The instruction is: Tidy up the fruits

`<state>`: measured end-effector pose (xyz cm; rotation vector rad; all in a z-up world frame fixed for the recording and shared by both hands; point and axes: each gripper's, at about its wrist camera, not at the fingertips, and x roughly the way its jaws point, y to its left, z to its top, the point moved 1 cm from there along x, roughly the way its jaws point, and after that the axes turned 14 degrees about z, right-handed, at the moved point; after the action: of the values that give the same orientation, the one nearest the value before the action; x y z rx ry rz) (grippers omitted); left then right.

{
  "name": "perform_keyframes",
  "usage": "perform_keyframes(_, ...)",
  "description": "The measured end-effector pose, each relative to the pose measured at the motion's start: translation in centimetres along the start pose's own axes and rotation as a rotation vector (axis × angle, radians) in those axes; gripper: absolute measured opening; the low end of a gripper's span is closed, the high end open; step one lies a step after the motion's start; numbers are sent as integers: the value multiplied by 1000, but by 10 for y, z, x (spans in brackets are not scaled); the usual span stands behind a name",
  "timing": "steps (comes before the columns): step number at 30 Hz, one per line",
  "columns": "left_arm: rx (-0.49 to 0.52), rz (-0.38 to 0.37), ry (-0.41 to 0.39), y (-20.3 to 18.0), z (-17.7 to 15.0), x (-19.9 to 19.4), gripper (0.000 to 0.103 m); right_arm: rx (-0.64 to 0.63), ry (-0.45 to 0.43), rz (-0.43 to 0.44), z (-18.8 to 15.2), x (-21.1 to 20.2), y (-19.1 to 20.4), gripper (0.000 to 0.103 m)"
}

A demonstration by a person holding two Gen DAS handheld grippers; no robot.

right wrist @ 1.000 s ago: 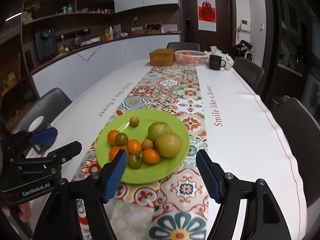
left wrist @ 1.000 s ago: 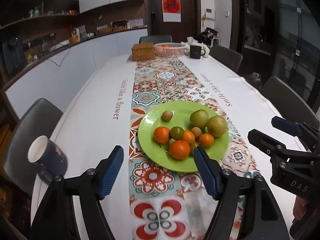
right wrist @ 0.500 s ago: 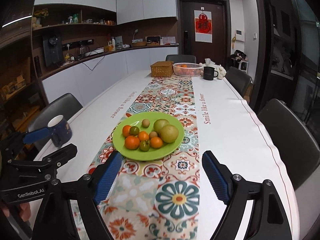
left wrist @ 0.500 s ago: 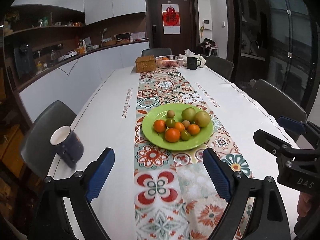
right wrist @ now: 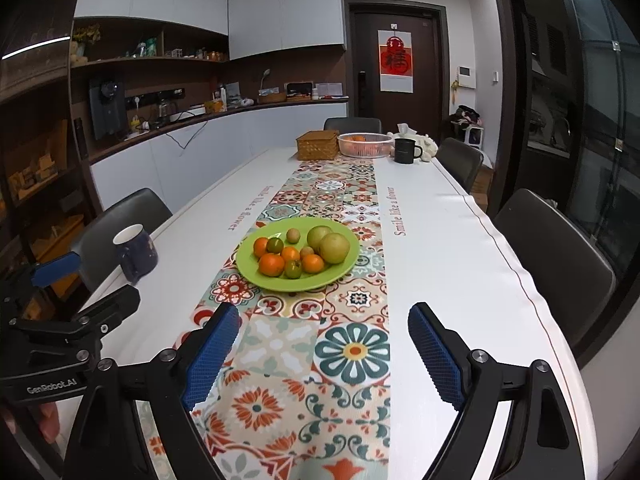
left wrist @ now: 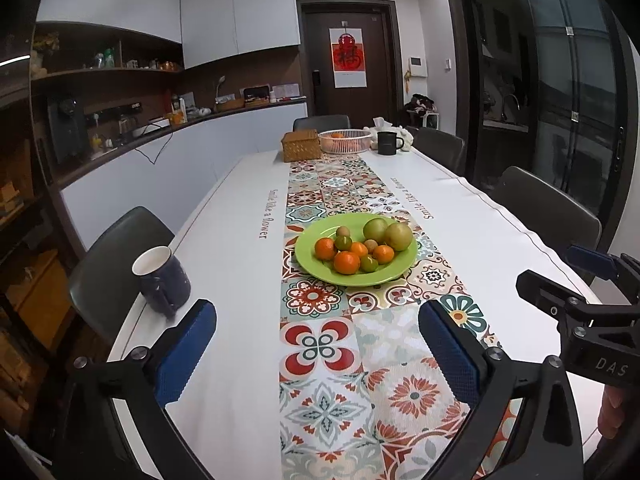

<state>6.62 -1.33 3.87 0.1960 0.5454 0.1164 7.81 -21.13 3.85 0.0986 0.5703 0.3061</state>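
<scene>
A green plate [left wrist: 404, 266] [right wrist: 344, 268] sits on the patterned runner [left wrist: 320, 344] mid-table. It holds several fruits: orange tangerines [left wrist: 346, 262] [right wrist: 271, 264], small green ones [left wrist: 343, 243], small brown ones [left wrist: 343, 231] and two large yellow-green fruits [left wrist: 398, 236] [right wrist: 333, 248]. My left gripper [left wrist: 316, 344] is open and empty, well short of the plate. My right gripper [right wrist: 324, 342] is open and empty, also short of the plate. Each gripper shows at the edge of the other's view.
A dark blue mug [left wrist: 160, 280] [right wrist: 134, 252] stands near the table's left edge. At the far end are a wicker box [left wrist: 301, 145], a white basket with oranges [left wrist: 345, 140] and a black mug [left wrist: 388, 143]. Dark chairs [left wrist: 552, 208] line both sides.
Both grippers have pulled back from the plate and risen; the plate now looks smaller and farther. Both stay open and empty. The fruits have not moved.
</scene>
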Motion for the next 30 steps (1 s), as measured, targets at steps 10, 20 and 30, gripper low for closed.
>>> perform_keyframes(10, -12, -15, -2, 0, -13, -10, 103, 10, 4, -19, -19, -15, 2, 87)
perform_keyframes(20, -23, -13, -14, 1, -17, -14, 103, 15, -3, -23, -26, -18, 1, 87)
perform_keyframes(30, -27, -16, -17, 3, -20, -17, 103, 4, -13, -31, -28, -22, 4, 87)
